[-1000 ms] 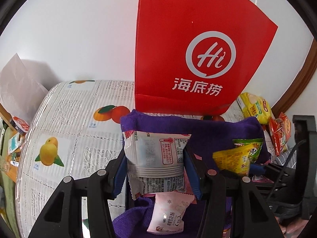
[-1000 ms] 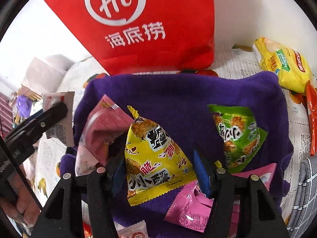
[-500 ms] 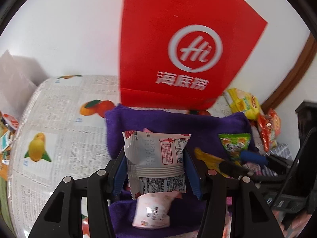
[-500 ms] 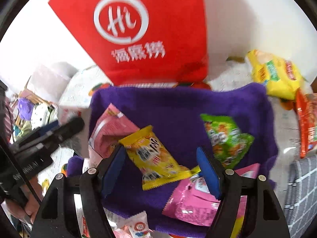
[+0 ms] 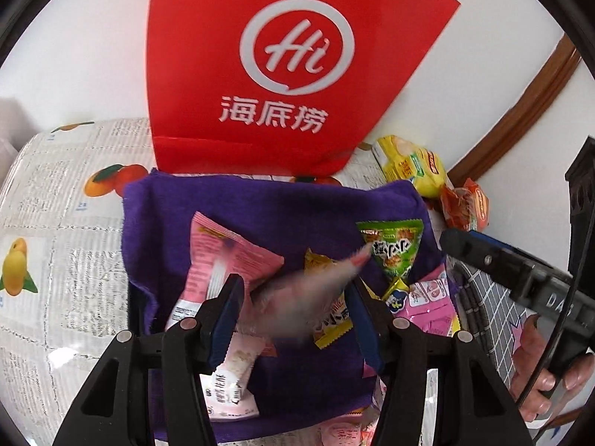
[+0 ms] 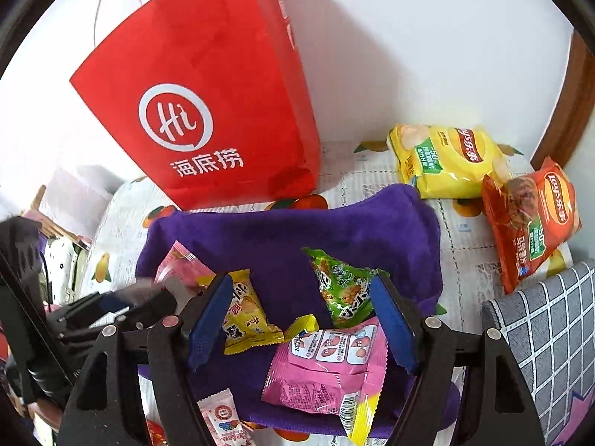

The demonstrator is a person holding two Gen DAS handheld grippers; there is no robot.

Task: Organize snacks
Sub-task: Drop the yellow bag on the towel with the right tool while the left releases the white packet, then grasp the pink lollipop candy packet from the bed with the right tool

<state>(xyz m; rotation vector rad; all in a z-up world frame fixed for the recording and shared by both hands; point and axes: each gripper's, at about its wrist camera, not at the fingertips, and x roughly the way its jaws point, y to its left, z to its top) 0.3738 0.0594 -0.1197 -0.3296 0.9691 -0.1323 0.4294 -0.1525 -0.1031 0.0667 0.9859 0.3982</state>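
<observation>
the blurred white packet (image 5: 297,297) is dropping from the spread left gripper (image 5: 293,308) onto the purple towel (image 5: 260,215) where snacks collect, while the right gripper (image 6: 297,319) hangs spread, empty, over the towel's near edge.

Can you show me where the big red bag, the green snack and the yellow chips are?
red bag (image 6: 208,111): right wrist view, front panel.
green snack (image 6: 344,290): right wrist view, packet middle.
yellow chips (image 6: 446,160): right wrist view, bag front.

A blurred packet (image 5: 297,297) lies between the left tongs' (image 5: 295,314) spread jaws above the purple cloth (image 5: 260,215).
</observation>
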